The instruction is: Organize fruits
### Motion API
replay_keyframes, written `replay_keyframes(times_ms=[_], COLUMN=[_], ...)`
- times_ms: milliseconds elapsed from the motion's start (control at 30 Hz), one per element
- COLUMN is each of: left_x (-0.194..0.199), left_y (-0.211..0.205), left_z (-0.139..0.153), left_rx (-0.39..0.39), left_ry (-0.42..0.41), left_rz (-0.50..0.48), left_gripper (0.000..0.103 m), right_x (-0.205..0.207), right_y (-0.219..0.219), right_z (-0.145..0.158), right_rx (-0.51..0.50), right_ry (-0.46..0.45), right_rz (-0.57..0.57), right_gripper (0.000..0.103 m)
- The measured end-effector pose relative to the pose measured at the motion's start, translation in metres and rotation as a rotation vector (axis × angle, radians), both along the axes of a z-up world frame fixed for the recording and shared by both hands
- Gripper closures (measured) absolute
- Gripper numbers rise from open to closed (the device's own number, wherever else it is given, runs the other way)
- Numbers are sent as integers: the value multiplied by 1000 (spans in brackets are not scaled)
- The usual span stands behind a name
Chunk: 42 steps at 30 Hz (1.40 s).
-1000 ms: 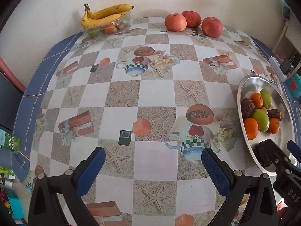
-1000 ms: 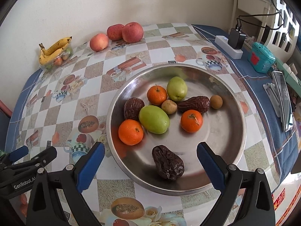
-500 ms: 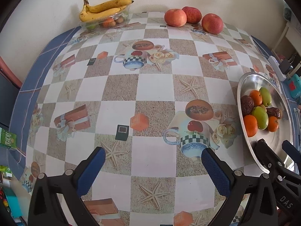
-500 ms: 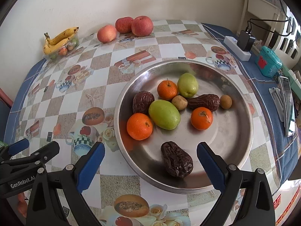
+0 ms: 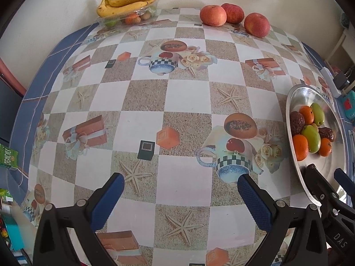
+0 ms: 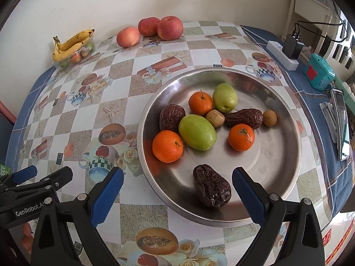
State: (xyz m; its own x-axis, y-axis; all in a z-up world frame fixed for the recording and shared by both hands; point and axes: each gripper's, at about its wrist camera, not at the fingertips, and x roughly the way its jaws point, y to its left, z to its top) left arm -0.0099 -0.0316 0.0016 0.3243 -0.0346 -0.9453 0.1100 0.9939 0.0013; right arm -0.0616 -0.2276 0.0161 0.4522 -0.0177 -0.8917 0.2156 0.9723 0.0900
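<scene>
A steel bowl (image 6: 277, 177) holds three oranges, two green fruits, three brown dates and two small tan fruits. The nearest date (image 6: 212, 186) lies just ahead of my right gripper (image 6: 177, 184), which is open and empty over the bowl's near rim. My left gripper (image 5: 180, 190) is open and empty above the tablecloth, left of the bowl (image 5: 295, 168). Three apples (image 5: 233, 17) lie at the far edge. Bananas (image 5: 126, 3) rest on a clear tray of small fruit at the far left.
The table carries a checkered printed cloth (image 5: 177, 102). In the right wrist view a power strip with charger (image 6: 286, 53), a teal box (image 6: 318, 71) and a phone (image 6: 341, 122) lie along the right edge. The wall stands behind the apples.
Both grippers have drifted back and left a little; the bowl sits further right in the right wrist view. Both grippers stay open and empty. No fruit moved.
</scene>
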Motion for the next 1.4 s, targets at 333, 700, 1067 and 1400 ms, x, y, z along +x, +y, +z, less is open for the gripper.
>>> replay_keyframes(times_ms=[333,700,1067,1400], left_x=[0,2,3,2], left_y=[2,5,9,9], left_z=[-1,-1,-3,-4], left_rx=[-13,-17,-28,-22], left_ry=[9,13,25,26], left_rz=[12,23,49,48], left_gripper=[0,0,0,0], right_x=[0,-1,-1,-1], right_y=[0,1,-4,-12], right_z=[0,-1,1,2], right_rx=[2,5,3,2], right_ry=[0,3,2,4], right_rz=[1,-2,-21,-48], right_gripper=[5,5,5,5])
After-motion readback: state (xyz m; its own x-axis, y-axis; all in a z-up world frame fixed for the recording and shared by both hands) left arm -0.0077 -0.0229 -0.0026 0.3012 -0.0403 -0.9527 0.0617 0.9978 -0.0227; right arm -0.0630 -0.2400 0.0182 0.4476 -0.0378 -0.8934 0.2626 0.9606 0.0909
